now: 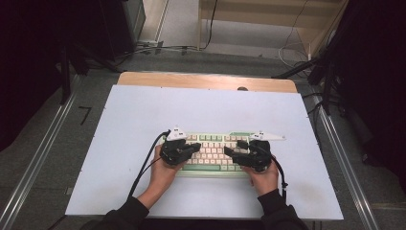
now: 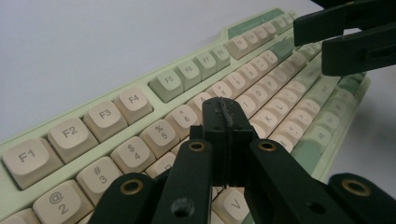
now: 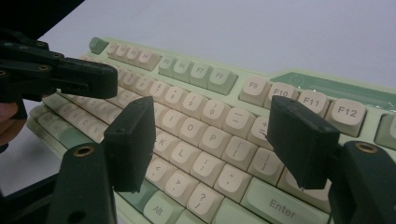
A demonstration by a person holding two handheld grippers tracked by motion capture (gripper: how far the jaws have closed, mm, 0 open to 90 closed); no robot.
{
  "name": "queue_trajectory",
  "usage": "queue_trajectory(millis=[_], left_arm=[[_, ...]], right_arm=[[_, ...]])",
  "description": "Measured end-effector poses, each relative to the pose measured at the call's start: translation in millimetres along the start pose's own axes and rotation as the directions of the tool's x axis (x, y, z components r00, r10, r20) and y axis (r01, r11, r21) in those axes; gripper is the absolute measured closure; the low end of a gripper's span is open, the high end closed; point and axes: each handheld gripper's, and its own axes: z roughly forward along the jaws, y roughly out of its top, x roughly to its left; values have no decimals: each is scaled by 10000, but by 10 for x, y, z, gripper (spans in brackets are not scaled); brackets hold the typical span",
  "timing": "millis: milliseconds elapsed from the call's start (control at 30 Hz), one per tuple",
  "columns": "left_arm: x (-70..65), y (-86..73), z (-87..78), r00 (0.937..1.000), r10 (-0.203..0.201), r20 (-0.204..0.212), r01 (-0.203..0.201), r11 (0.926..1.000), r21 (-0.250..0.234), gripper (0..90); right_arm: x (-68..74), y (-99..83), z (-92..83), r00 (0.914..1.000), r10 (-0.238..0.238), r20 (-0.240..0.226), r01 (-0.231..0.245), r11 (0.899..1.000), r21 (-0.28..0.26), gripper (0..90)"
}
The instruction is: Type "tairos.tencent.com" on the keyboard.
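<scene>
Fingers [image 2: 223,122] pressed together over keyboard [image 2: 154,116] number row.

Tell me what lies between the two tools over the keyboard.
In the high view, only keyboard keys lie between the left tool and right tool; nothing else.

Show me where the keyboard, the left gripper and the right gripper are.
keyboard [image 1: 210,154]: high view, middle key rows.
left gripper [image 2: 227,114]: left gripper view, shut jaw tips.
right gripper [image 3: 212,128]: right gripper view, gap between open jaws.
</scene>
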Motion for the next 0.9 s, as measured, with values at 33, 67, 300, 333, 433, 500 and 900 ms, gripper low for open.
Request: queue_trajectory(millis=[33, 67, 300, 333, 433, 500, 900], left_arm=[[-3, -1, 11, 10000, -36, -31, 36, 10000, 38, 900], [0, -1, 16, 10000, -9, -73, 10, 10000, 98, 900], [6, -10, 64, 9995, 49, -307, -38, 9994, 348, 900], [2, -11, 72, 9992, 104, -374, -89, 9991, 418, 900], [-21, -6, 108, 9968, 453, -654, -398, 9958, 823, 900], [-35, 5, 116, 9962, 499, -710, -433, 9948, 920, 900], [78, 90, -175, 9966, -630, -535, 588, 9953, -770, 499]], right_arm=[[0, 0, 0, 10000, -7, -4, 7, 10000, -5, 309], [1, 0, 0, 10000, -17, -5, 17, 10000, -6, 309], [3, -2, 9, 10000, -13, 7, 13, 10000, 21, 309], [4, -2, 9, 10000, -22, 12, 22, 10000, 28, 309], [2, -2, 10, 10000, -34, 26, 33, 10000, 34, 310], [2, -2, 11, 10000, -27, 31, 26, 10000, 39, 311], [-2, 0, -4, 10000, -46, 46, 46, 10000, -8, 311]])
